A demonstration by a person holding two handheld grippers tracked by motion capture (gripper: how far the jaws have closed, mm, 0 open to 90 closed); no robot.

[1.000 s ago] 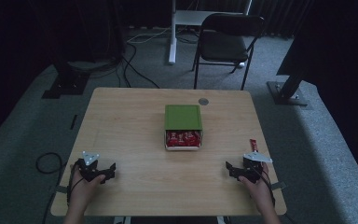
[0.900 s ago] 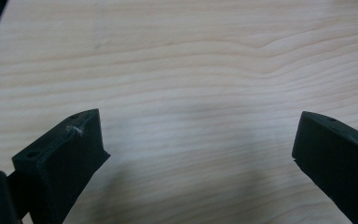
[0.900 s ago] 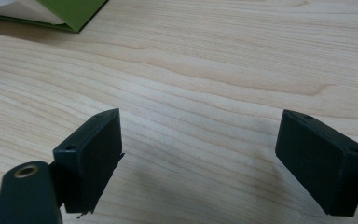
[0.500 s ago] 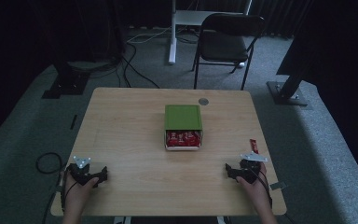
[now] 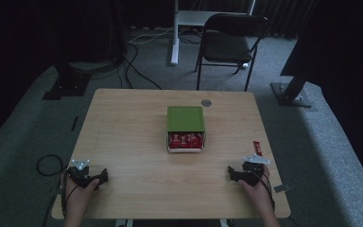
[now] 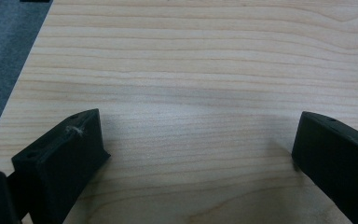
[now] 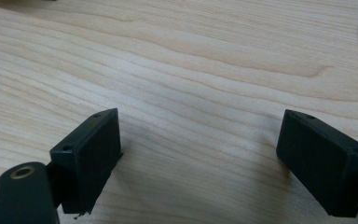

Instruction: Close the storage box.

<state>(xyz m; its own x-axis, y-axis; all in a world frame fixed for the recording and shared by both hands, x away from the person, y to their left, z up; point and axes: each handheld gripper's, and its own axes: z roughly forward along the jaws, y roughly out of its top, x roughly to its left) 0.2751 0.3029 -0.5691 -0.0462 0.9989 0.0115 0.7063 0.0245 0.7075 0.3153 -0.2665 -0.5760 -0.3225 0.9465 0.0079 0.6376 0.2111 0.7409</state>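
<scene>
Table [image 5: 137,132] of pale wood, bare

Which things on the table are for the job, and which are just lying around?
For the job:
- green-lidded box, partly open
- red packets inside it
- red packet lying loose by the right hand-held gripper
- left hand-held gripper; both are open and empty

Just lying around:
- small grey disc near the table's far edge
- black chair on the floor behind
</scene>
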